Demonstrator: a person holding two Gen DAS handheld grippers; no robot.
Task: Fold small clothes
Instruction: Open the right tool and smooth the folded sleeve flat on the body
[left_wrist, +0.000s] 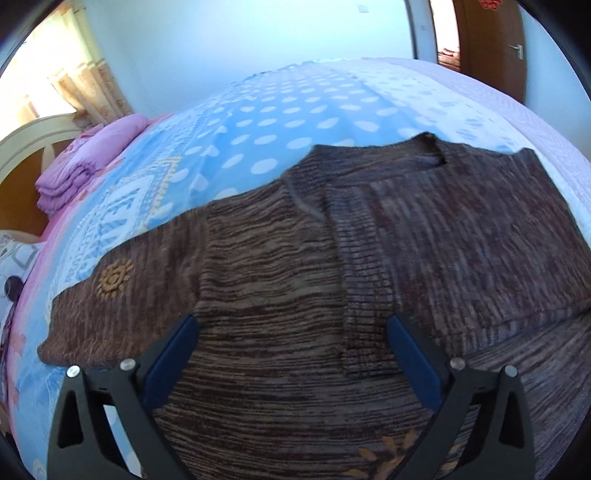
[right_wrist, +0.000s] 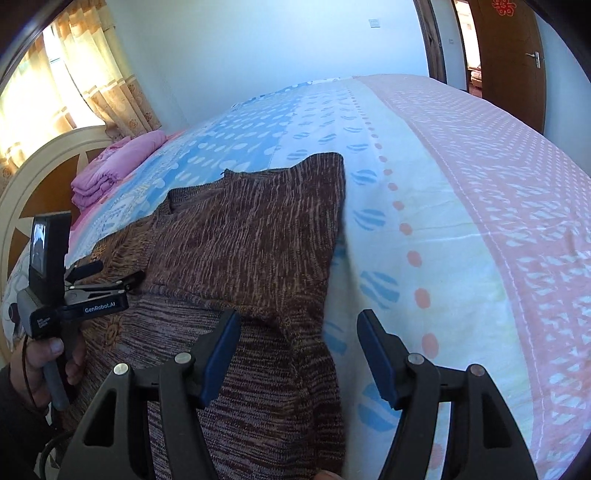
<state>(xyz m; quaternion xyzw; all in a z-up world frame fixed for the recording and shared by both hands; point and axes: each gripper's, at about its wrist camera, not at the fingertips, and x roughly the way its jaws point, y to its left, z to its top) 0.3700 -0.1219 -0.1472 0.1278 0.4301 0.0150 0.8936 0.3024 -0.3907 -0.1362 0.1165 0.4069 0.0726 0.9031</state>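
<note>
1. Lying flat on the bed (right_wrist: 436, 206) is a brown knitted sweater (left_wrist: 280, 266), its streaked yarn running across a blue and white dotted bedcover (left_wrist: 280, 110).
2. One sleeve is folded in over the body in the left wrist view, its ribbed cuff (left_wrist: 364, 354) ending between the two blue pads; the other sleeve stretches out flat to the left and carries an orange sun motif (left_wrist: 112, 277).
3. Left tongs (left_wrist: 291, 332) stand spread as wide as they go just above the sweater's lower body, with nothing gripped; the pads press on no cloth.
4. Right tongs (right_wrist: 297, 325) stand partly open over the sweater's right edge, one pad above the knit and the other above the bedcover; the folded edge lies between them, but the pads do not close on it.
5. From the right wrist view, the left tongs show at the far left, held by a hand (right_wrist: 44, 365) in a dark sleeve, over the sweater's other side.
6. A folded pink blanket (right_wrist: 114, 170) sits at the head of the bed beside the cream headboard (right_wrist: 22, 192), well apart from the sweater.
7. Patterned curtains (right_wrist: 96, 70) hang behind it, and a brown door (right_wrist: 513, 62) stands at the far right.
</note>
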